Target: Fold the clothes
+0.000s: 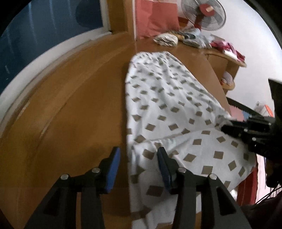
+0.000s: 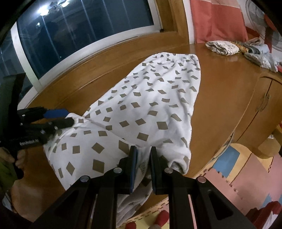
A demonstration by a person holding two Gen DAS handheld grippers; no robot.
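Note:
A white garment (image 1: 167, 98) with brown diamond marks lies lengthwise on the wooden table (image 1: 79, 105), its elastic waistband at the far end and its near part doubled over. In the left wrist view my left gripper (image 1: 138, 151) stands open. The garment's left edge lies between its blue pads, and neither pad presses on it. The right wrist view has the garment (image 2: 149, 98) running away from me and my right gripper (image 2: 143, 148) shut on a bunched fold at its near right edge. The left gripper (image 2: 69, 116) is at the garment's near left corner.
A pile of folded clothes (image 2: 222, 46) sits at the table's far right, near a fan (image 1: 204, 14) and a pink curtain (image 1: 155, 15). A dark window (image 2: 79, 26) runs along the back. A wooden cabinet (image 2: 260, 105) and coloured foam floor mats (image 2: 238, 176) lie to the right.

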